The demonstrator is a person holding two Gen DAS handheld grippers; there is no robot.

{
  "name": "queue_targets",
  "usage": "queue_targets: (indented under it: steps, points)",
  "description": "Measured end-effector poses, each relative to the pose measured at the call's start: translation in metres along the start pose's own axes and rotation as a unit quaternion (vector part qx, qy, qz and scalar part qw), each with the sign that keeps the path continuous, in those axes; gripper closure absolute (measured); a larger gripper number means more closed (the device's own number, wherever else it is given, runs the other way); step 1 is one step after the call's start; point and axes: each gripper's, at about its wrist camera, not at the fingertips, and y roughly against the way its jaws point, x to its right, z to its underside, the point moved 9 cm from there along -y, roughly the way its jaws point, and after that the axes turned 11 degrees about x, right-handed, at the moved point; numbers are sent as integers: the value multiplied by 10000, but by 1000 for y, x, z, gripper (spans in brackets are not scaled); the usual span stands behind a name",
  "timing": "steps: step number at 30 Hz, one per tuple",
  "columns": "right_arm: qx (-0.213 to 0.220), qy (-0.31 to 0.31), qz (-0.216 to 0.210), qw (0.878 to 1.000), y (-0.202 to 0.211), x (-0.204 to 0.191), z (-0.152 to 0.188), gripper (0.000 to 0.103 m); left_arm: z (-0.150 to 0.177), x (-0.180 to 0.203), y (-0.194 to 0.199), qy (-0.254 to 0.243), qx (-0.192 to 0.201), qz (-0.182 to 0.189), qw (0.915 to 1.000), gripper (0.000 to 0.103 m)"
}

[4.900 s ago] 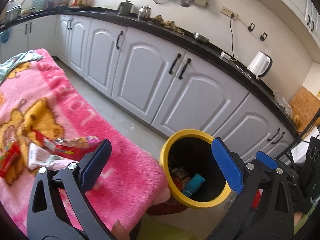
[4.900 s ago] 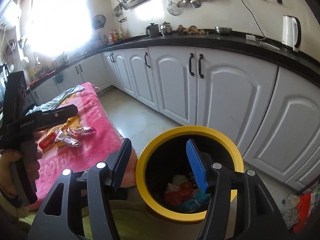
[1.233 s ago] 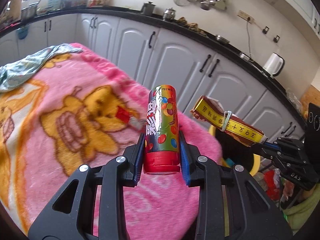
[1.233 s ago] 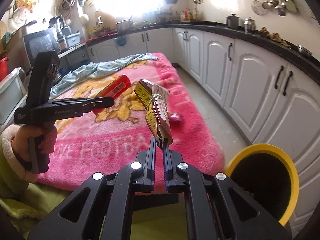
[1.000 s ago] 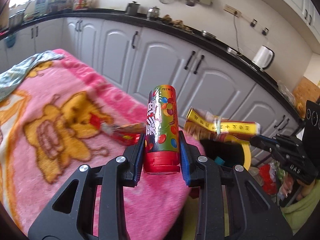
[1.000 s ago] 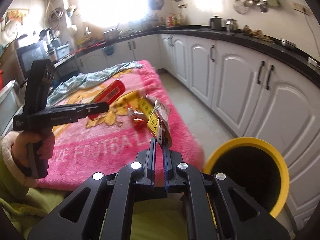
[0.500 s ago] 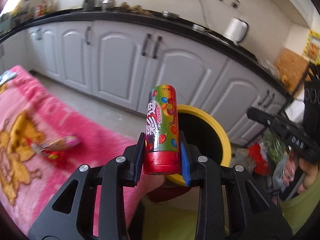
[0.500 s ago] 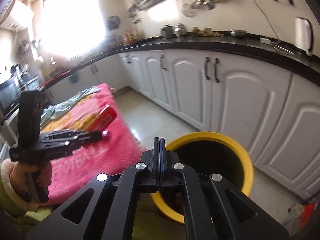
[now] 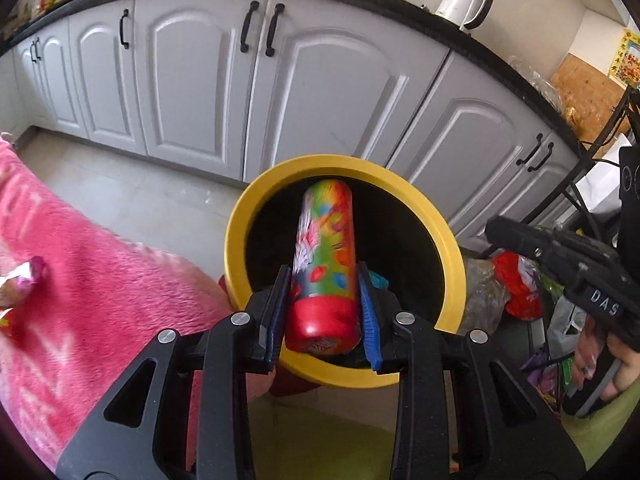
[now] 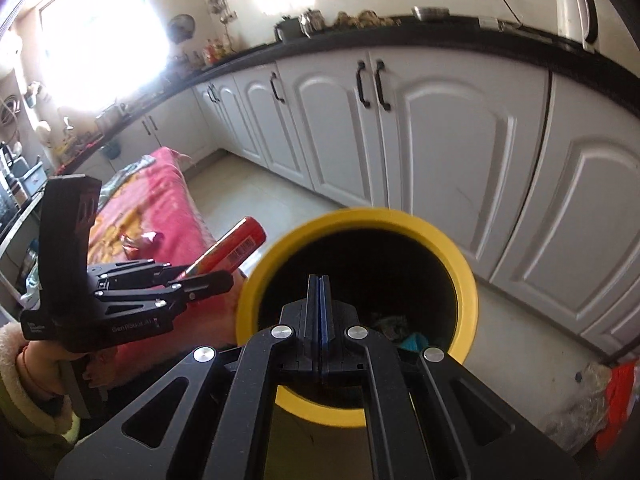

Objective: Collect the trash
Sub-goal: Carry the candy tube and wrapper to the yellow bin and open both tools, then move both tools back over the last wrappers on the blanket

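My left gripper is shut on a colourful candy tube with a red cap and holds it over the mouth of the yellow-rimmed black trash bin. The tube looks blurred. In the right wrist view the tube sticks out of the left gripper just left of the bin rim. My right gripper is shut and empty, pointing into the bin. Trash lies at the bin's bottom.
The pink blanket lies left of the bin with a shiny wrapper on it. White kitchen cabinets stand behind across a strip of floor. Bags of rubbish sit on the floor right of the bin.
The right gripper let the brown and yellow packet go and is now shut and empty over the bin. The left gripper carried the candy tube from the blanket to over the bin.
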Motion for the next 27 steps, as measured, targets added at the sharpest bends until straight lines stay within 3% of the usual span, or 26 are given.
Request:
queue_targets:
  steps: [4,6,8,9,15,17,27]
  points:
    - [-90,-150,128,9998,-5,12,7,101,1,6,-7,-34,-43,50,10000,76]
    - [-113,-192,195,9996,-5,16,9,88,1,7,-7,-60,-22,44,10000,59]
    - [-71,-251,312,9992,-4,21,9,45,0,6,-7,-73,1,9,10000,53]
    - [7,-268,379,9989,-1,22,8,41,0,6,-6,-70,4,1,10000,51]
    - [58,-244,476,9986,0,22,5,29,-7,-5,10,-118,231,-291,9992,17]
    - [97,-214,502,9985,1,21,2,25,-11,-10,18,-94,312,-374,9988,12]
    - [445,68,428,9981,14,-9,-16,16,-24,-37,56,72,644,-687,9955,11]
